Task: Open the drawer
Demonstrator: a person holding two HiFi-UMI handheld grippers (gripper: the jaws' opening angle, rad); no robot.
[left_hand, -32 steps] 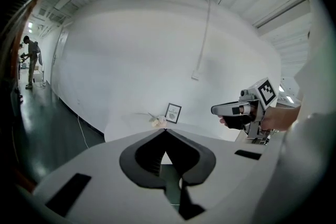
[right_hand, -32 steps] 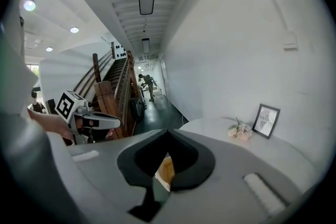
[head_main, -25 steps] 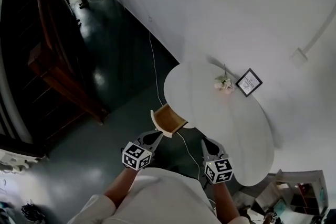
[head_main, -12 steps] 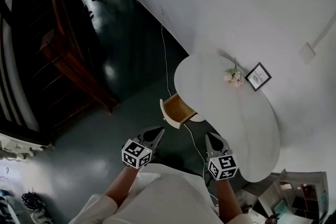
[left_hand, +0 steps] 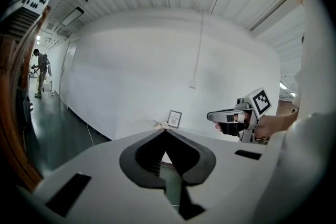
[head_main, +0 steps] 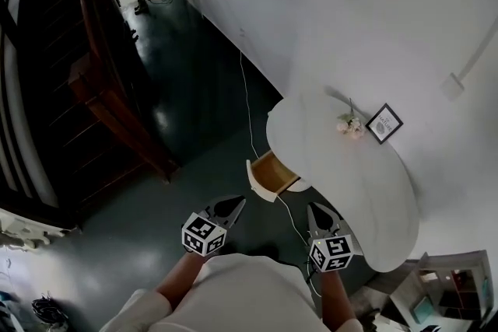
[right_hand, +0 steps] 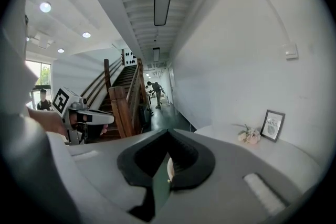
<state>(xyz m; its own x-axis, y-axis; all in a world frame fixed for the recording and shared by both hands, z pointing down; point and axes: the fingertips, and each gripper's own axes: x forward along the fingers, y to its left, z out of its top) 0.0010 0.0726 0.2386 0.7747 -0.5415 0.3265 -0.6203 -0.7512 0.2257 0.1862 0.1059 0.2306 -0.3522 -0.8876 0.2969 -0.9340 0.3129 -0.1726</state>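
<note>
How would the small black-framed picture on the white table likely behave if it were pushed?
The small black-framed picture stands nearly upright on a narrow base, so a push would probably topple it rather than slide it. It looks thin, so it is likely light. Its front may be glass, hence perhaps fragile.

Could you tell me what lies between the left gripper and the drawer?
In the head view, only bare dark floor separates the left gripper from the drawer.
</note>
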